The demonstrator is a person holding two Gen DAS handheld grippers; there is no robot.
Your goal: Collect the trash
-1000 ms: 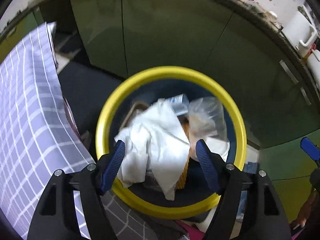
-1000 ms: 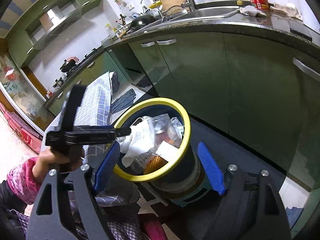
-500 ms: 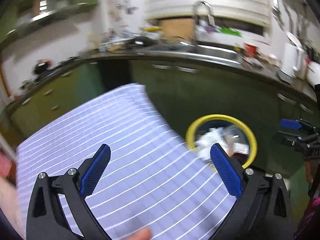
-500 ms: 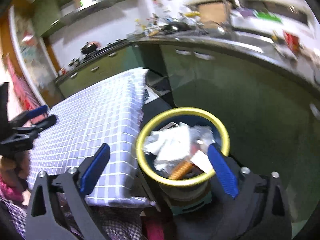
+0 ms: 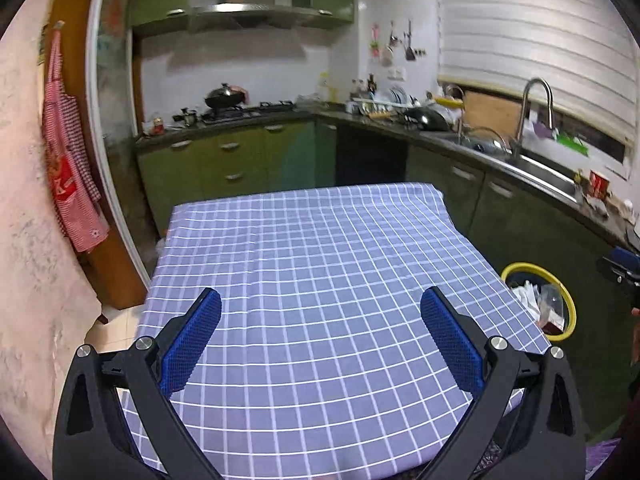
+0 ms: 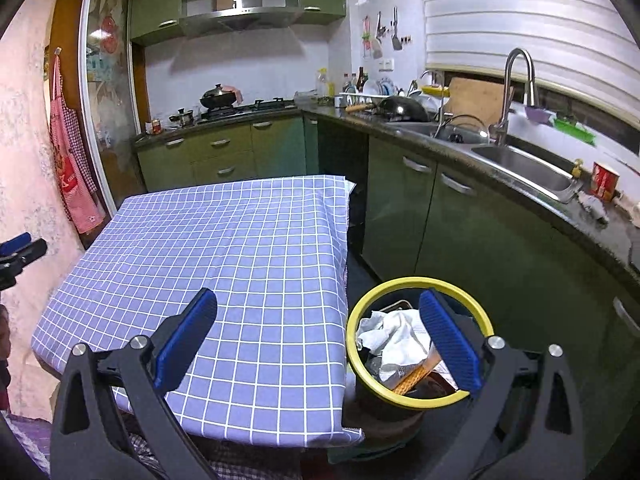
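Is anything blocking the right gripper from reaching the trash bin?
Nothing visible. The right gripper is open and empty, and the trash bin sits just below beside the table, top uncovered.

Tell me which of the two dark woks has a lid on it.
The wok on the stove at the back wall: it carries a lid with a knob. The other wok, on the counter beside the dish rack, has no lid.

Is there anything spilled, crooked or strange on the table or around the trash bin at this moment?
Nothing stands out. The checked tablecloth lies flat with nothing showing on it. The yellow-rimmed trash bin stands upright beside the table, with crumpled paper and wrappers inside, none seen spilled. Both the left gripper and the right gripper are open and hold nothing.
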